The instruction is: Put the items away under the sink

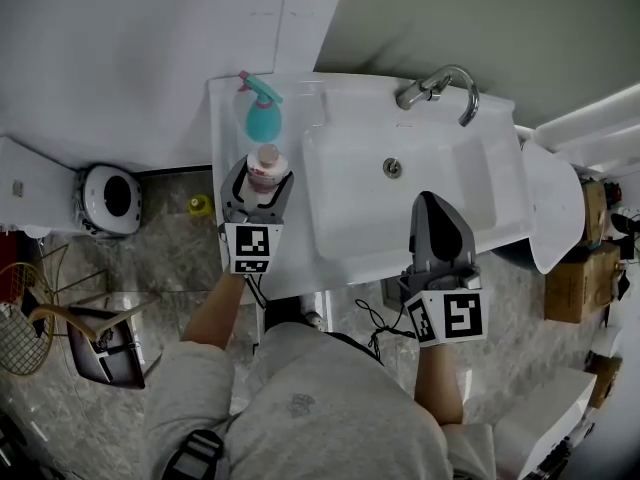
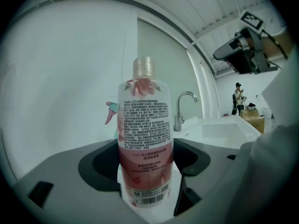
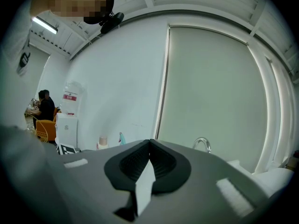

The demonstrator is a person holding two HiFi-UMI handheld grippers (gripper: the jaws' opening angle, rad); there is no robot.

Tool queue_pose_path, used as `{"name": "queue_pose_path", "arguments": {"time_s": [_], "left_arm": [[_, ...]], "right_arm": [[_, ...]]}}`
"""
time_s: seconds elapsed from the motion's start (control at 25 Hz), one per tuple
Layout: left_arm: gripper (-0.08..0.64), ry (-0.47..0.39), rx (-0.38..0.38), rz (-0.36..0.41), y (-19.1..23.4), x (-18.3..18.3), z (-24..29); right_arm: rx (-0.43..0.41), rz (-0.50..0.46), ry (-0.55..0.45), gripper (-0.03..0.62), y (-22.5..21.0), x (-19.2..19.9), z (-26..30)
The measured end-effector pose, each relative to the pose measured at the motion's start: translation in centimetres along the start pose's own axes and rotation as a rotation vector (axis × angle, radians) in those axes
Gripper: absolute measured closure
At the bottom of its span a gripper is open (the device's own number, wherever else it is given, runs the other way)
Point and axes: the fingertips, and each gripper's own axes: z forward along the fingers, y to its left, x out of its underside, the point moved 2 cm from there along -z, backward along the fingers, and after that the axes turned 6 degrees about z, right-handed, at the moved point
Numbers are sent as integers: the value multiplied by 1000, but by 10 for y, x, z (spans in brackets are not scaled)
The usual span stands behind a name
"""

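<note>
left claw (image 2: 145, 164) pinches a pink-labelled bottle (image 2: 145, 125), upright between its jaws. just beyond it stands a teal spray bottle (image 1: 263, 116), near but apart. well off to its right, the right claw (image 1: 432, 206) hangs over the white sink (image 1: 350, 193), jaws pressed together on nothing, with the tap (image 1: 440, 86) beyond its tips.

**A:** so what's actually there to put away?

**B:** two things. There's a pink bottle (image 2: 145, 139) with a beige cap, a white label full of tiny print and a barcode low down. It's upright, clamped between the jaws of the left hand-held gripper (image 2: 145, 181). Just behind it is a teal spray bottle (image 1: 262, 116) with a pink trigger, standing upright on the left ledge of the sink (image 1: 222, 140).
</note>
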Motion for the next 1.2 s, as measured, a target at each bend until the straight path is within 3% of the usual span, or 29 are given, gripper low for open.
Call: {"name": "queue_pose_path", "arguments": {"time_s": [0.24, 0.4, 0.88, 1.2], "left_arm": [[215, -64, 82, -36, -7, -29, -5], [215, -100, 111, -20, -12, -52, -16], [215, -139, 28, 15, -45, -124, -75], [215, -117, -62, 8, -84, -149, -124]], "right_arm": [[4, 7, -8, 581, -3, 0, 0], [-8, 29, -27, 581, -10, -2, -6], [-152, 71, -98, 581, -42, -14, -48], [-263, 81, -146, 581, -55, -14, -85]]}}
